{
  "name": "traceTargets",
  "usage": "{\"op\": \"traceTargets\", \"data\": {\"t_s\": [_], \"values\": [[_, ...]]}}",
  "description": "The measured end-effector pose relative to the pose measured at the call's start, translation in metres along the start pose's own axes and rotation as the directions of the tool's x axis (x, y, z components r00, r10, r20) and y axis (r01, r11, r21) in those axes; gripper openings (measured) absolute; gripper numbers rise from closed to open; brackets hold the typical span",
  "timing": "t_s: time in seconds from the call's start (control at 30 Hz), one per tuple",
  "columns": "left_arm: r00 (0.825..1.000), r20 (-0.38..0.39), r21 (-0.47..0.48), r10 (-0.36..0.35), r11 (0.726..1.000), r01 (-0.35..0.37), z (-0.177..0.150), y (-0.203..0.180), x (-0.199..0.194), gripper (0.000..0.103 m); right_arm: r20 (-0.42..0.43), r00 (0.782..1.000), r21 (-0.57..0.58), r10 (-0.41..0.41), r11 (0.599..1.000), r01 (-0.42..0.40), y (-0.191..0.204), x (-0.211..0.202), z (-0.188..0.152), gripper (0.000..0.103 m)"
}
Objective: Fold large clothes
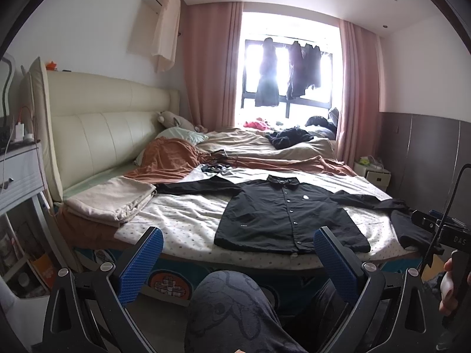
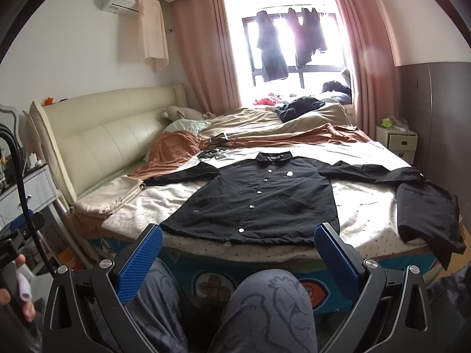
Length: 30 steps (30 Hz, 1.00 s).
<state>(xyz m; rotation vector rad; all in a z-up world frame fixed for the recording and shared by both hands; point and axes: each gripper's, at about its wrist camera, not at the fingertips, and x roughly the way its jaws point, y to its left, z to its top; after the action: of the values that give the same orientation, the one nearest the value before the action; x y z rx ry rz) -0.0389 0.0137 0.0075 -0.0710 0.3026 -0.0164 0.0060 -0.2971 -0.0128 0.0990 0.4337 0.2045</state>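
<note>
My left tongs point(image 1: 238, 260) and right tongs point(image 2: 238, 257) are spread wide, empty, short of the bed point(image 2: 353, 206). The black shirt point(image 2: 259, 203) lies flat, buttoned, sleeves out. I should grip each sleeve near its cuff and fold inward; its hem sits near the mattress edge

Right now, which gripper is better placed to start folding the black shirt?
Right, marginally. Right gripper faces the black shirt hem squarely; from left gripper the shirt lies right of centre. Both open, short of the bed.
</note>
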Motion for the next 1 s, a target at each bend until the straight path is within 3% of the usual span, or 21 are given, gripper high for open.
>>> {"op": "traceTargets", "data": {"t_s": [0.67,1.0], "values": [[1.000,0.013,-0.017,-0.013,1.000,0.013,-0.004,0.009,-0.002,0.102,0.006,1.000,0.007,-0.008,1.000,0.008,-0.002,-0.004,-0.004,0.103],[1.000,0.016,-0.023,0.003,1.000,-0.002,0.002,0.014,0.021,0.102,-0.025,0.999,0.027,0.031,0.999,-0.030,-0.007,0.020,0.010,0.103]]}}
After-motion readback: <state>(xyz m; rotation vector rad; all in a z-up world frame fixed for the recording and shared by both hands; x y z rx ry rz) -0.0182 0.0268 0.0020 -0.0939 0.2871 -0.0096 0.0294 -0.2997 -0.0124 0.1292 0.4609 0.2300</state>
